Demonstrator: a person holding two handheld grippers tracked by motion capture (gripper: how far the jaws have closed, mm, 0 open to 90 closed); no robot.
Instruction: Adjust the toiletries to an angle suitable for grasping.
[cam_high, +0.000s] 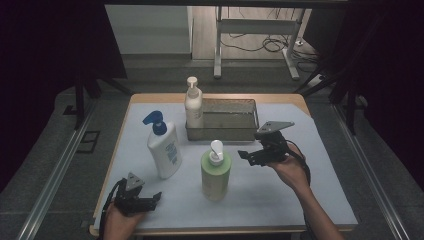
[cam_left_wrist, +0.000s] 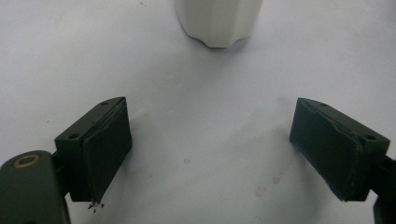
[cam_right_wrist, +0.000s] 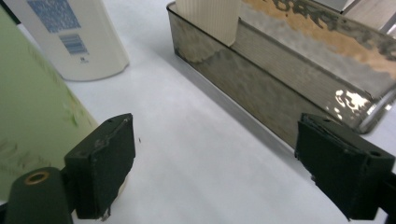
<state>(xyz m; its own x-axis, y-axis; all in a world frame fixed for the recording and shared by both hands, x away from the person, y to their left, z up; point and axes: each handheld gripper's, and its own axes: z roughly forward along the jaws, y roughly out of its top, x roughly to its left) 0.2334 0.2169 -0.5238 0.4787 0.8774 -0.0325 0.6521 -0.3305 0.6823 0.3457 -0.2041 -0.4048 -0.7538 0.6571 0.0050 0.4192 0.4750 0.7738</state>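
Green bottle stands upright (pump nozzle rearward); right claw spread beside it.

The room is dim. A wooden table with rounded corners carries a white sheet that covers almost all of it. Grey floor lies around the table, with metal rails on both sides. Dark curtains hang left and right. Beyond the far edge stands a white desk frame with cables on the lighter floor.

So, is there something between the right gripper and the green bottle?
No. In the high view only bare white sheet separates the right gripper from the green bottle.
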